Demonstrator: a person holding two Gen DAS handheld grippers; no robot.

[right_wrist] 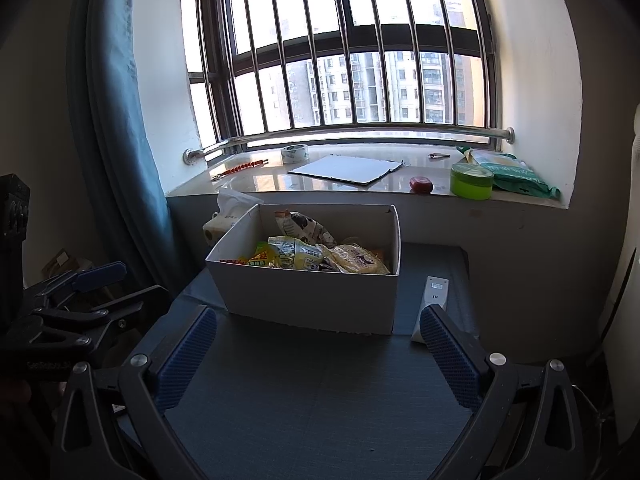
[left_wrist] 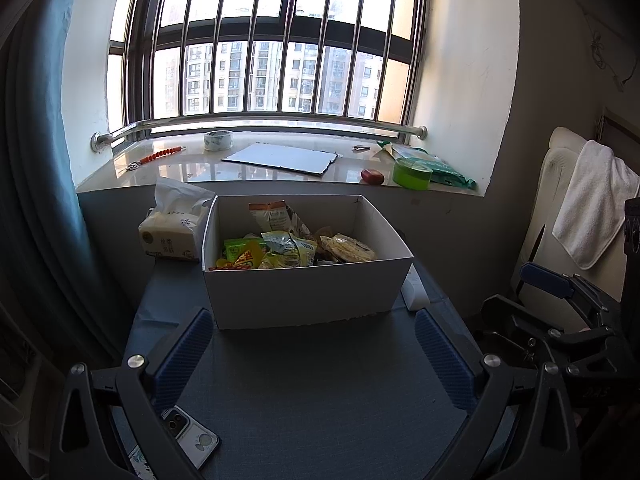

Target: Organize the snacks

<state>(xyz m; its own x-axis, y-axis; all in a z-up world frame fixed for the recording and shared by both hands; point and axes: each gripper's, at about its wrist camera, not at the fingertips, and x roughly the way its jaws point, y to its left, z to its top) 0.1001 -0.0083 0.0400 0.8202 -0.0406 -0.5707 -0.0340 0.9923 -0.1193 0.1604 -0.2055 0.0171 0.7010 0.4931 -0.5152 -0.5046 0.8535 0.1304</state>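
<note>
Both tools spread wide, nothing between the pads. Left tool (left_wrist: 314,350) and right tool (right_wrist: 318,350) hang low over the near part of the dark worktop (right_wrist: 320,400).

White box (left_wrist: 304,292) straight ahead of both, on the worktop's far half, its long axis running left to right. The snacks (left_wrist: 288,250) lie loose inside: yellow, green and orange packets, one pale round pack at right.

In the left wrist view the box sits centred between the pads; in the right wrist view it lies slightly left. Neither is clearly nearer. My guess: the left has the straighter line in.

Writing: printed characters on the tissue pack (left_wrist: 172,232) left of the box and on the packets, too small to read. No brand legible.

Phone (left_wrist: 192,436) lies at near left; a white remote (right_wrist: 432,300) just right of the box.
</note>
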